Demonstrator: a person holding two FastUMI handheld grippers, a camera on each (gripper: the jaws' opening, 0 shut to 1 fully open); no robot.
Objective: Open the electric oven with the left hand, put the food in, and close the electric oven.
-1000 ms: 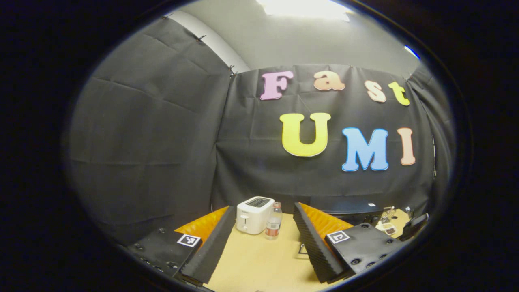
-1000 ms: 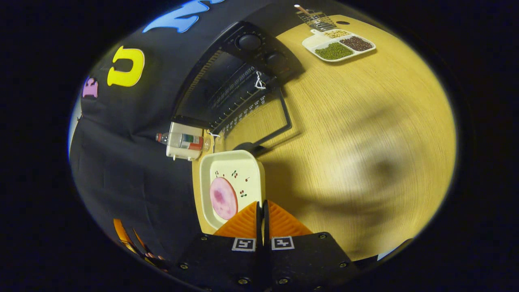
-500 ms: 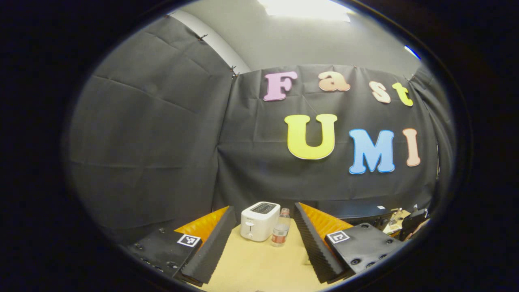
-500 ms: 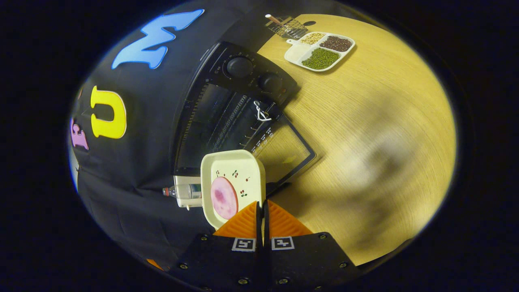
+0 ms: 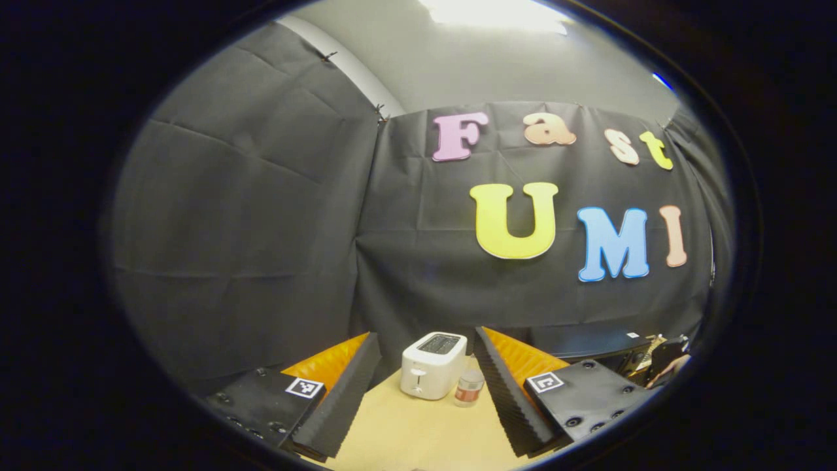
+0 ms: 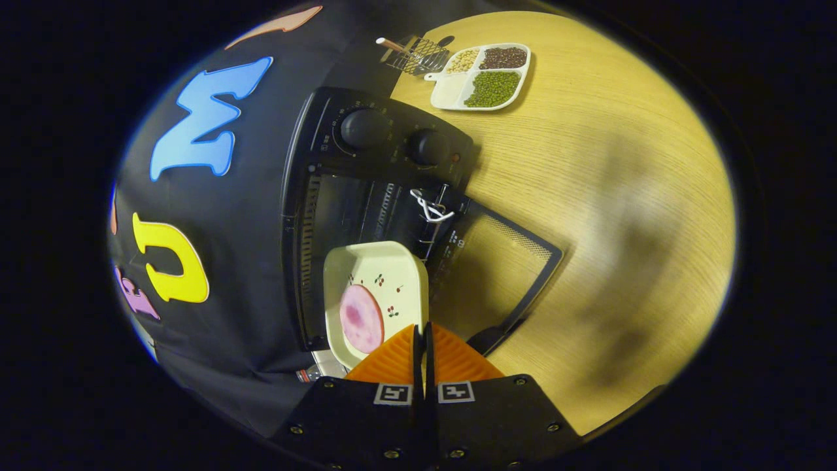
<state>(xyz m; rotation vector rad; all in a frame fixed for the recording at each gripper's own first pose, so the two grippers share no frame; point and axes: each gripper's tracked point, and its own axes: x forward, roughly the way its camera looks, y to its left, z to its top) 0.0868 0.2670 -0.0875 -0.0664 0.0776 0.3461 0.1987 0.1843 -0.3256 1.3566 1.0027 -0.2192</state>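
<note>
Oven (image 6: 366, 190), black, sits on desk (image 6: 621, 196) w/ door (image 6: 497, 268) dropped open, flat toward the viewer. Right claw (image 6: 421, 337), fingers pressed together, pinches rim of cream plate (image 6: 386, 275) carrying a pink slice of food (image 6: 360, 319); plate hangs just in front of oven cavity. Left claw (image 5: 425, 366) spread wide, holding nothing, facing white toaster (image 5: 433, 364) and bottle (image 5: 468, 387). Divided tray of beans (image 6: 480, 76) lies beyond oven.

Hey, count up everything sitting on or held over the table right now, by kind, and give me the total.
Appliances: 2, oven, toaster
Dishes: 2, plate with ham slice, divided bean tray
Bottles: 1, bottle
Wire baskets: 1, basket
Total: 6
</note>
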